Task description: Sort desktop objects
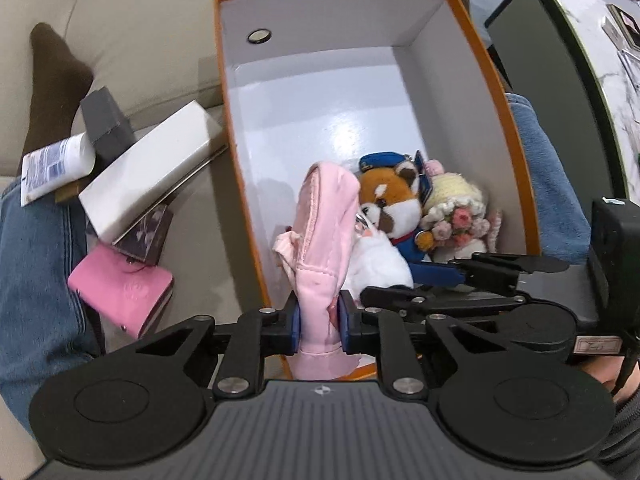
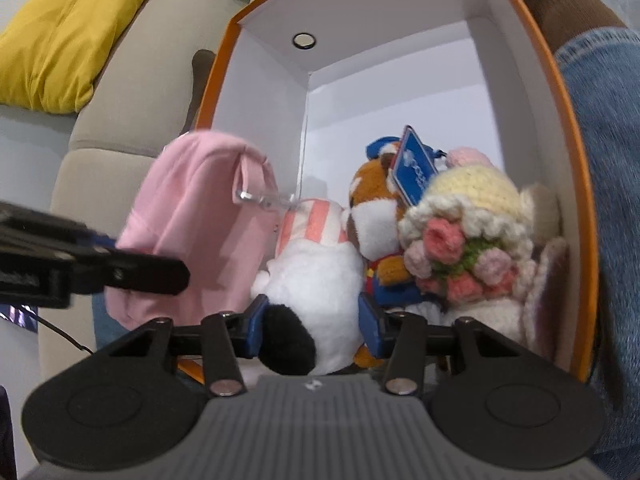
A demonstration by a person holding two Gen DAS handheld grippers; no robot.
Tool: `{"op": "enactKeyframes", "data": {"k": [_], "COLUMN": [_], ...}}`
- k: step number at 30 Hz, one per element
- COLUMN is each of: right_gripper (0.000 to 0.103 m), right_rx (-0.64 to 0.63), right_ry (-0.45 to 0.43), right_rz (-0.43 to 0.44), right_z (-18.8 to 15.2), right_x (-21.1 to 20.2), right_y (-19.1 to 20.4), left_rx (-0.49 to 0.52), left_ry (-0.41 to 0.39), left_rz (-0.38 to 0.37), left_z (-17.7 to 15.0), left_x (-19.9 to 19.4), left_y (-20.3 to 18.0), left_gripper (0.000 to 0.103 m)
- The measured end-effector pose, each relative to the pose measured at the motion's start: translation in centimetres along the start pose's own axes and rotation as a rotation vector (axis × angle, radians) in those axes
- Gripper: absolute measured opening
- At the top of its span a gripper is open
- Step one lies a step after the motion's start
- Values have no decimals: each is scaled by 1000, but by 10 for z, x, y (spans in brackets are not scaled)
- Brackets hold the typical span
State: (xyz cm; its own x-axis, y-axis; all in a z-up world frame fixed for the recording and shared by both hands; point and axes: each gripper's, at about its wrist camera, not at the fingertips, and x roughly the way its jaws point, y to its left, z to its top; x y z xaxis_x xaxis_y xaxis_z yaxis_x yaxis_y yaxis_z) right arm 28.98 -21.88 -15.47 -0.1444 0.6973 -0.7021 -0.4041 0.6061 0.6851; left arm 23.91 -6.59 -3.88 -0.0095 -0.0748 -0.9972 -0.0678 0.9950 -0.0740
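Between the left gripper's fingers, pink pouch over orange box.

Inside the orange-rimmed, white-lined box, a pale pink fabric pouch sits beside a rust-and-white red panda plush in blue uniform, a cream crochet doll with pink roses, and a white plush wearing pink-and-white stripes.

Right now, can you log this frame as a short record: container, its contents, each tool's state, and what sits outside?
container: orange box, white inside
contents: red panda plush, crochet doll, white plush
left tool: shut on pink cloth pouch at the box's near end
right tool: around the white plush
outside, left: pink wallet, white box, tube
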Motion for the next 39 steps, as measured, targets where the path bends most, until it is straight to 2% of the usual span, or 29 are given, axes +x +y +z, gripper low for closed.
{"op": "enactKeyframes", "data": {"k": [5, 9, 16, 23, 28, 31, 33, 34, 37, 39], "right_gripper": [49, 48, 48, 48, 53, 53, 50, 37, 17, 14], "right_rx": [-4, 6, 18, -5, -131, -231, -340, -392, -538, -636], "right_ry": [-7, -2, 10, 11, -5, -53, -87, -83, -32, -14], "right_rz": [3, 7, 2, -8, -53, -79, -86, -64, -19, -50], "right_z": [-3, 0, 1, -2, -5, -3, -3, -3, -1, 0], "right_x": [1, -4, -3, -2, -6, -19, -26, -26, -13, 0], "right_y": [2, 1, 3, 5, 22, 37, 50, 55, 68, 74], "left_rx": [-39, -28, -20, -3, -36, -33, -42, -51, -69, -71], "left_ry": [-27, -47, 9, 29, 31, 26, 24, 24, 21, 18], "left_rz": [36, 57, 149, 197, 168, 167, 158, 149, 127, 116], "left_z": [-6, -10, -6, -6, -6, -6, -6, -6, -7, -7], "left_x": [-9, -22, -7, 9, 8, 6, 7, 6, 6, 5], "left_y": [7, 5, -2, -11, -5, -8, -6, -4, 1, 2], "left_gripper": [20, 20, 20, 20, 20, 20, 20, 20, 20, 20]}}
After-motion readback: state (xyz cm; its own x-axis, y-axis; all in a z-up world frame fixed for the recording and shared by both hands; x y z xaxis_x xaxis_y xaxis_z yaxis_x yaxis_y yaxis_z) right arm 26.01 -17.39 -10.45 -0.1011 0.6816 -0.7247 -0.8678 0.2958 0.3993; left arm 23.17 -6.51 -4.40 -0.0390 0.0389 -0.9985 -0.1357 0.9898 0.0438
